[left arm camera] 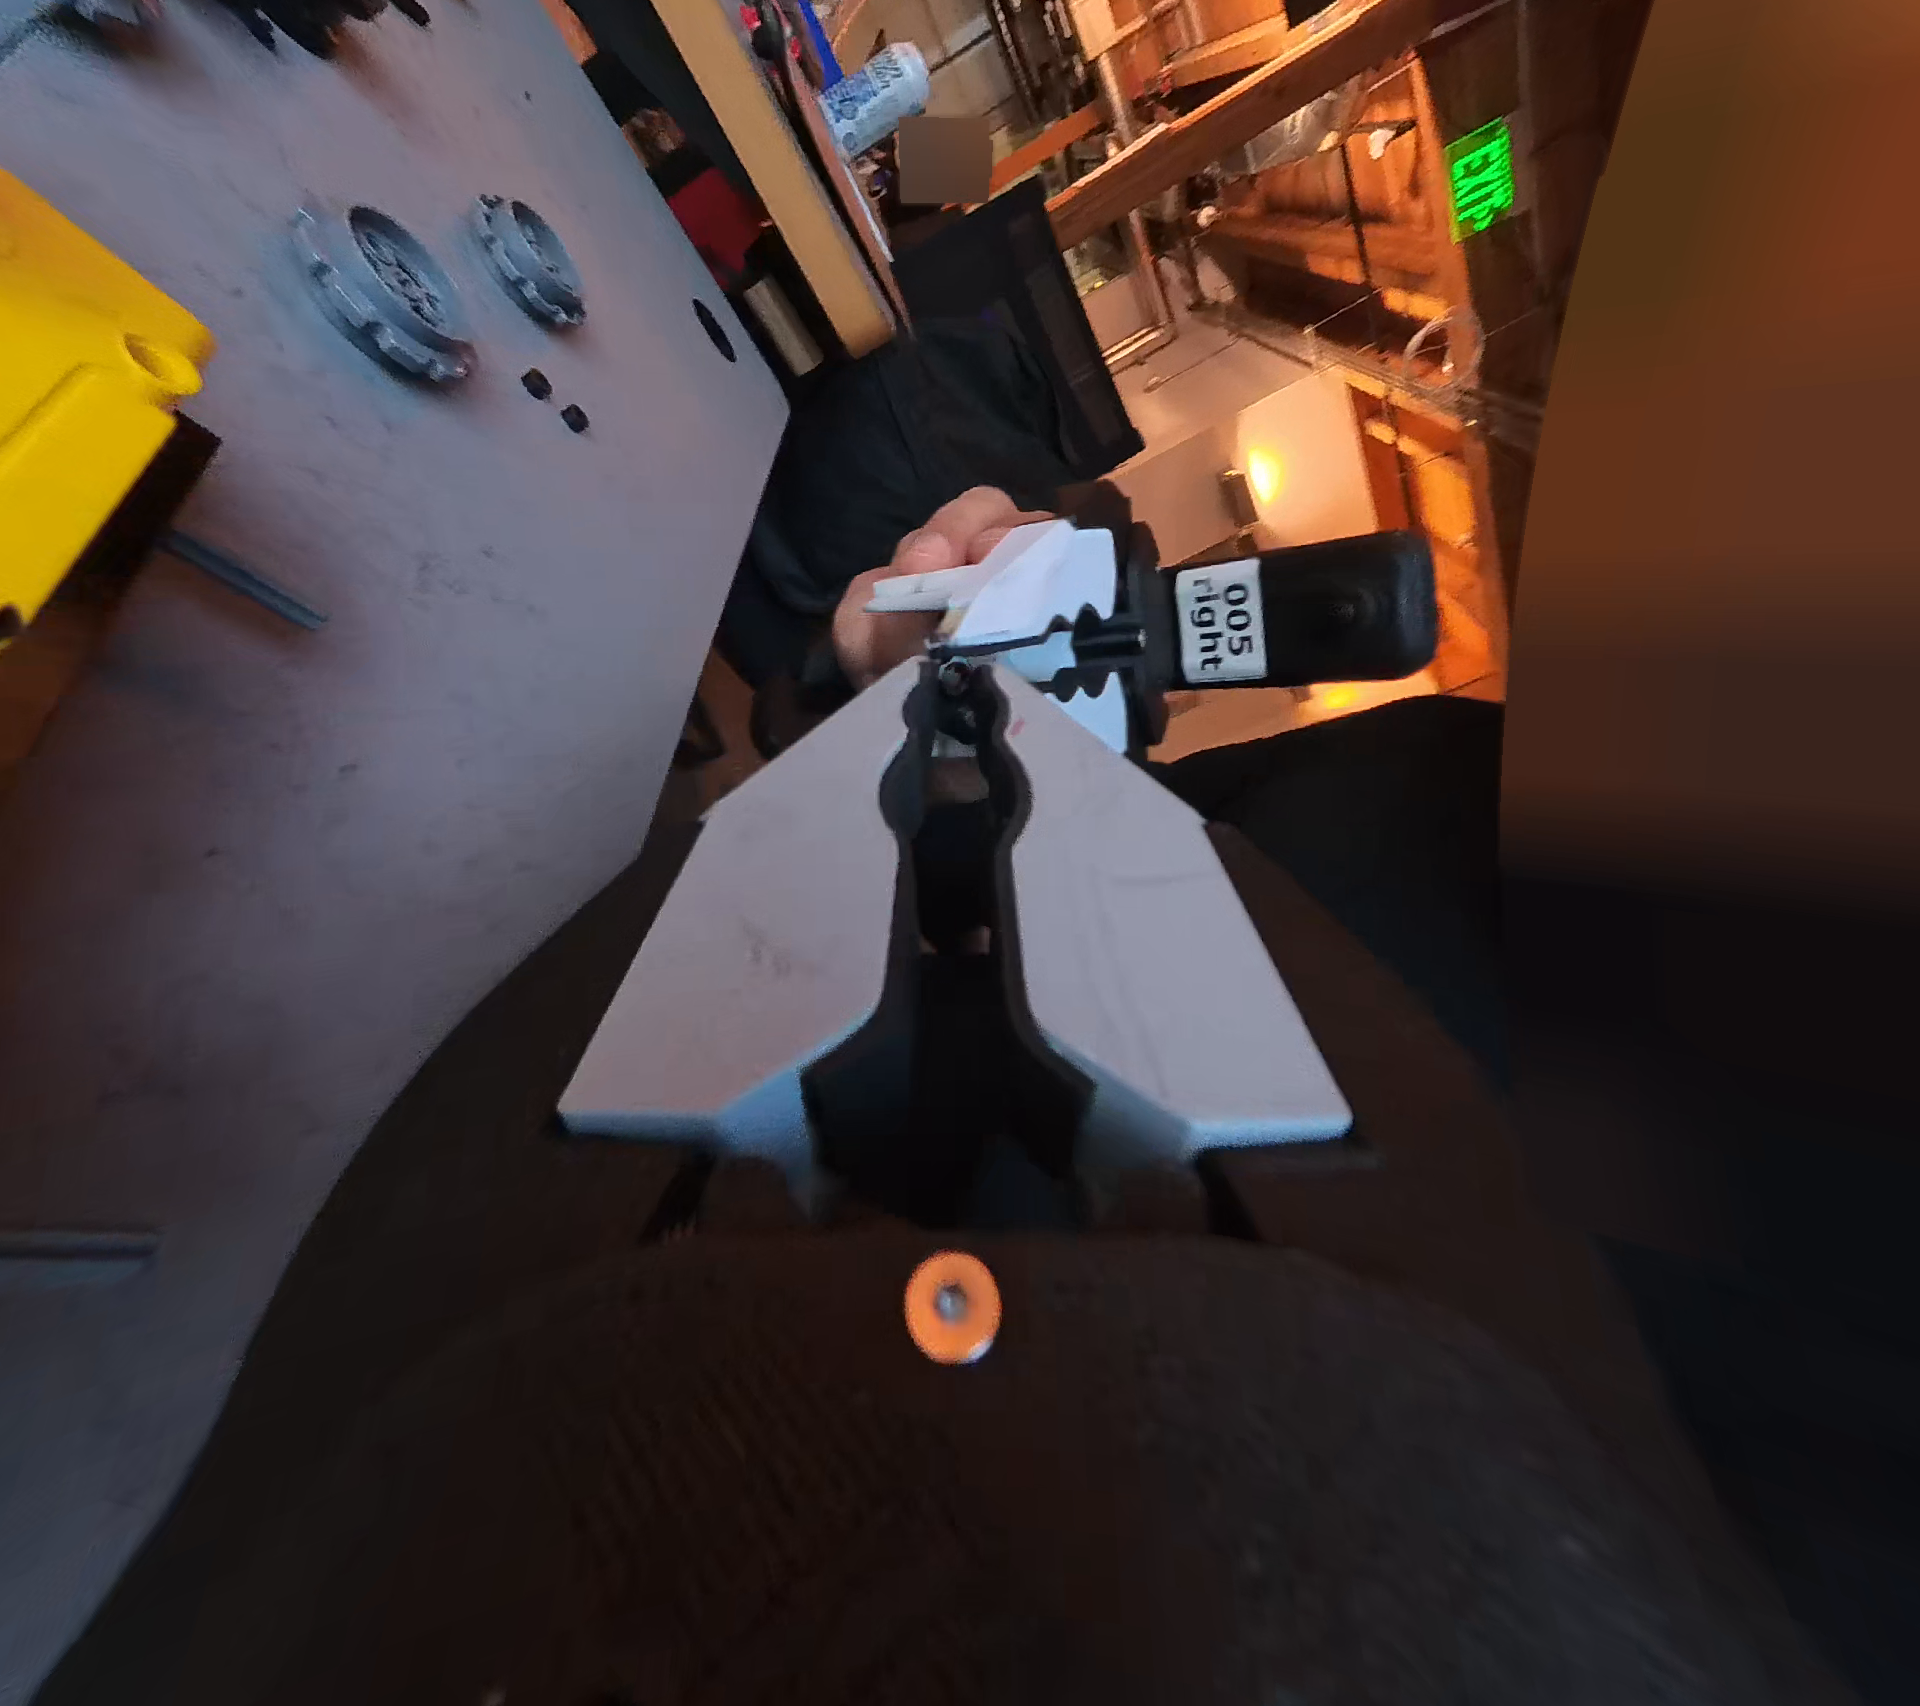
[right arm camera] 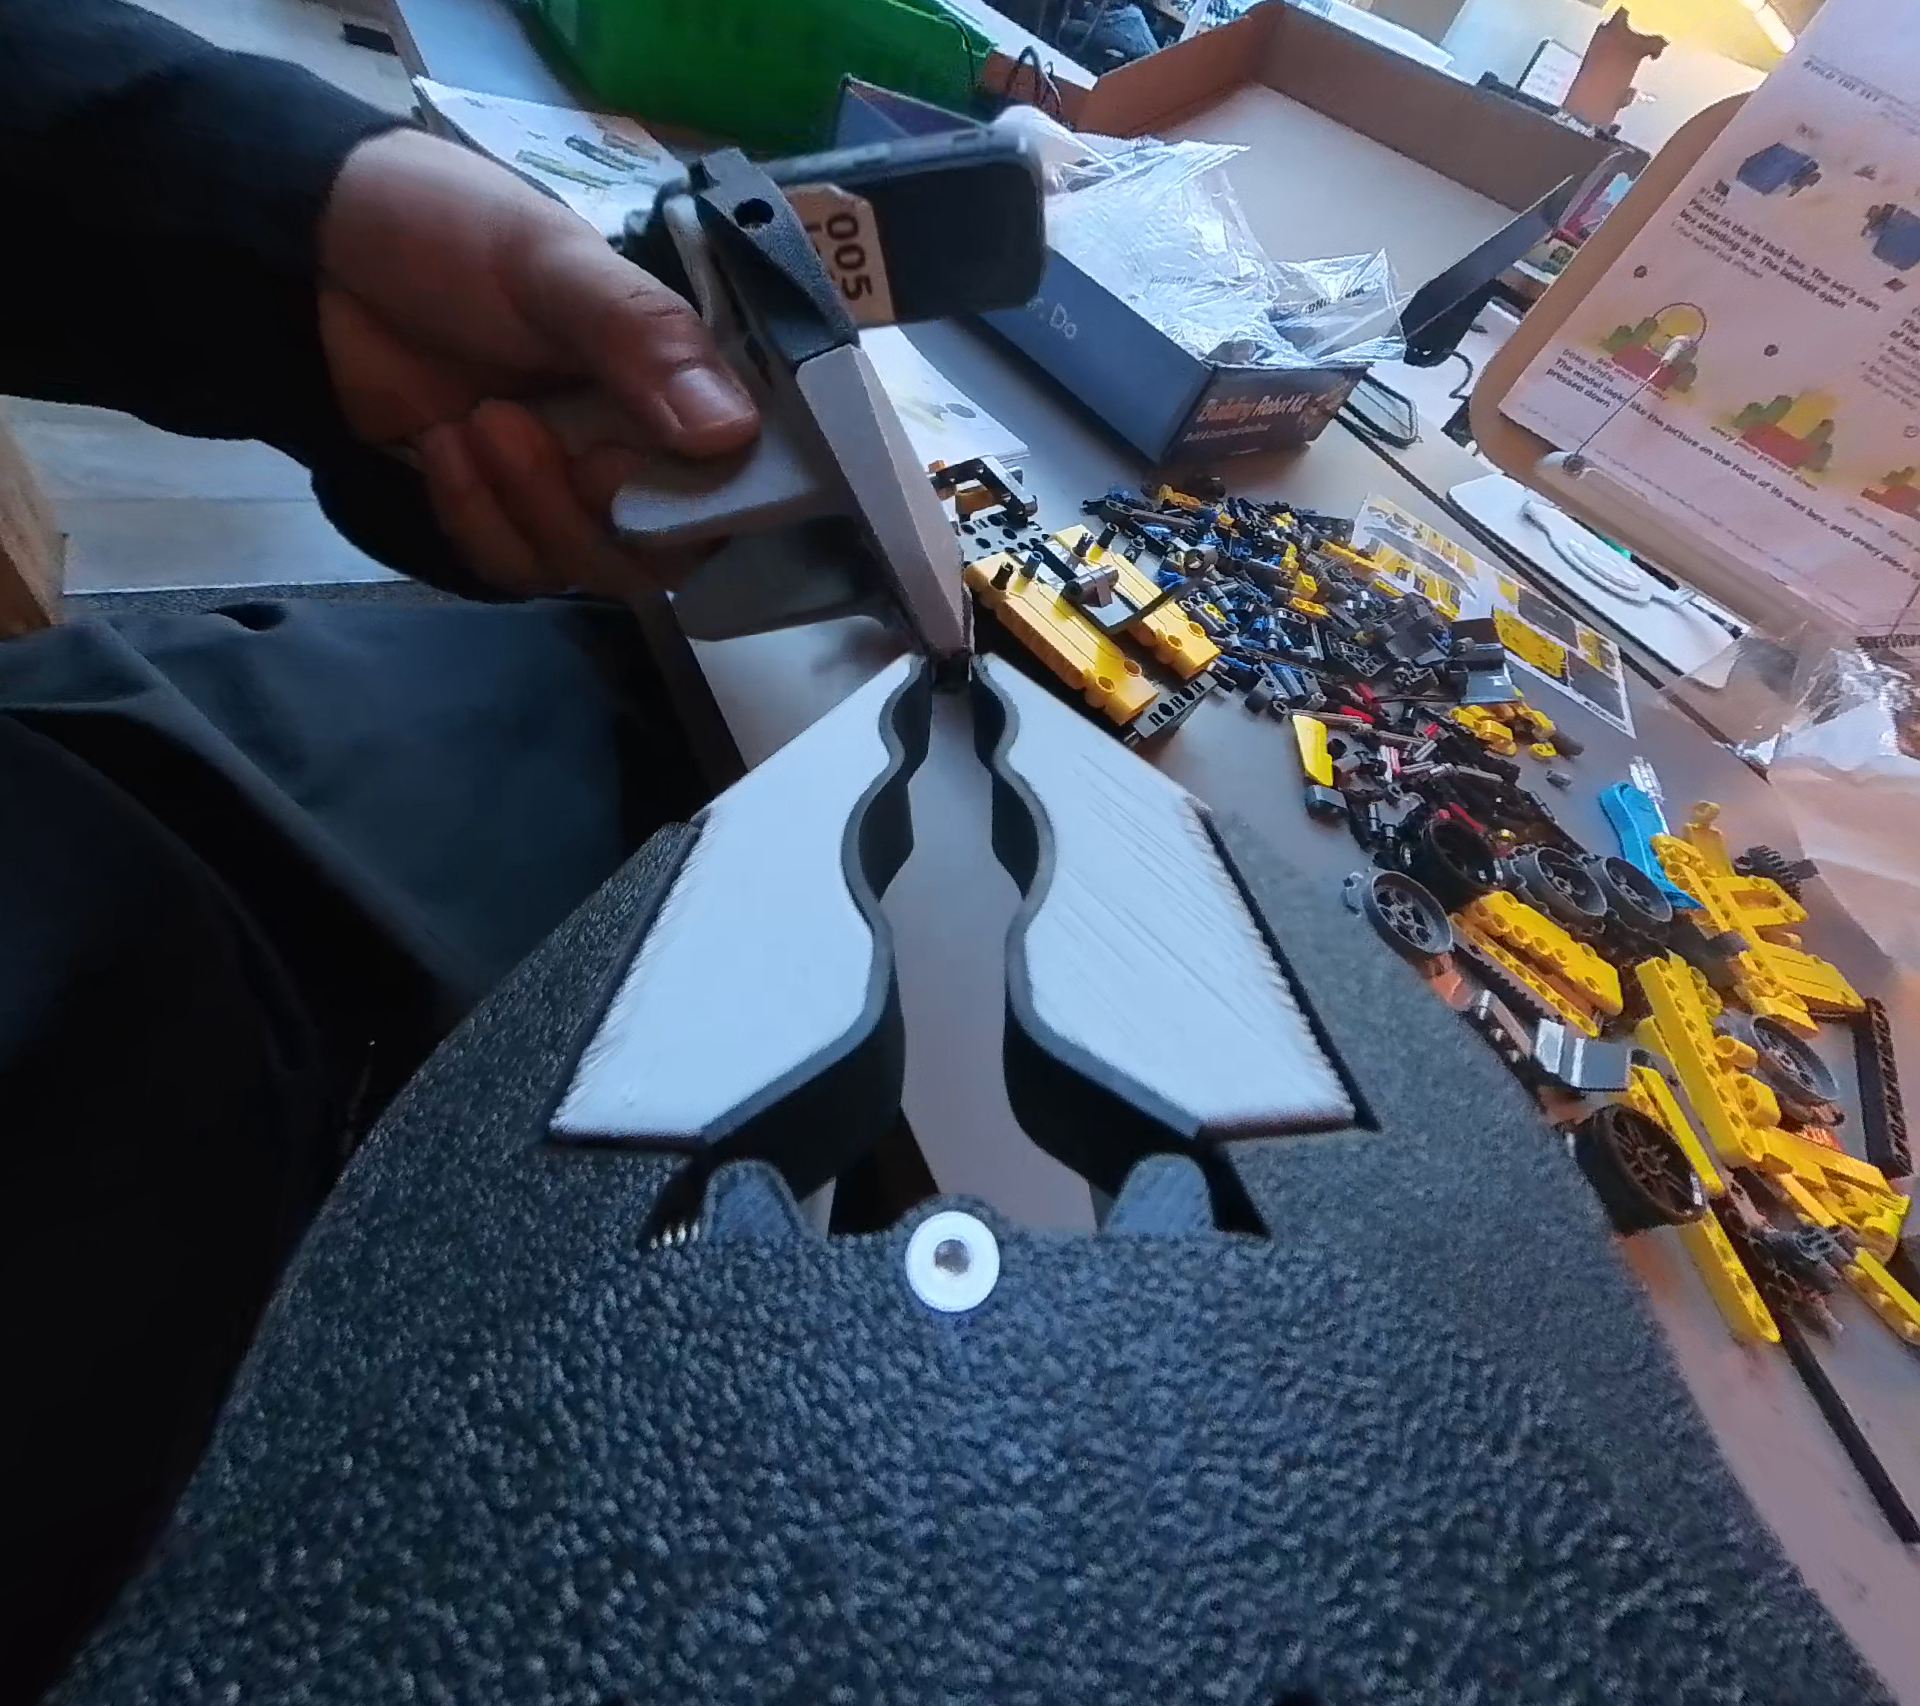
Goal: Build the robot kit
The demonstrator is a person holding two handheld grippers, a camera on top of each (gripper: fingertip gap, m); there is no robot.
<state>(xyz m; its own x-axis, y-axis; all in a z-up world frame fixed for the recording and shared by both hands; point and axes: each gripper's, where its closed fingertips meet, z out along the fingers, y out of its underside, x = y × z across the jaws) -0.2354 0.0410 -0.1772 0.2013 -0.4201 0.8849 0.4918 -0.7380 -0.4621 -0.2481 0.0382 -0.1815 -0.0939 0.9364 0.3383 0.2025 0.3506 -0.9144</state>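
My left gripper [left arm camera: 951, 688] is held off the table edge with its jaws closed, and a small black part [left arm camera: 954, 680] is pinched at the tips. My right gripper [right arm camera: 948, 671] is also closed at the tips on a small black part [right arm camera: 949, 675]. The two grippers meet tip to tip, nearly at a right angle. The right gripper also shows in the left wrist view [left arm camera: 935, 617], with a hand behind it. The left gripper shows in the right wrist view [right arm camera: 940, 617], coming down from the upper left in a hand [right arm camera: 499, 368]. Whether they hold one part or two joined parts is too small to tell.
On the grey table [right arm camera: 1195, 783] lie a pile of small yellow, black and blue parts [right arm camera: 1382, 617], a yellow part-built assembly [right arm camera: 1091, 628], black wheels [right arm camera: 1558, 877], a dark box [right arm camera: 1174, 378], green bins [right arm camera: 748, 15] and an instruction sheet [right arm camera: 1714, 254]. Two grey wheel hubs [left arm camera: 390, 295] and a yellow block [left arm camera: 73, 409] lie to the left. Only a small space, under 4 cm, lies between the two pairs of fingers.
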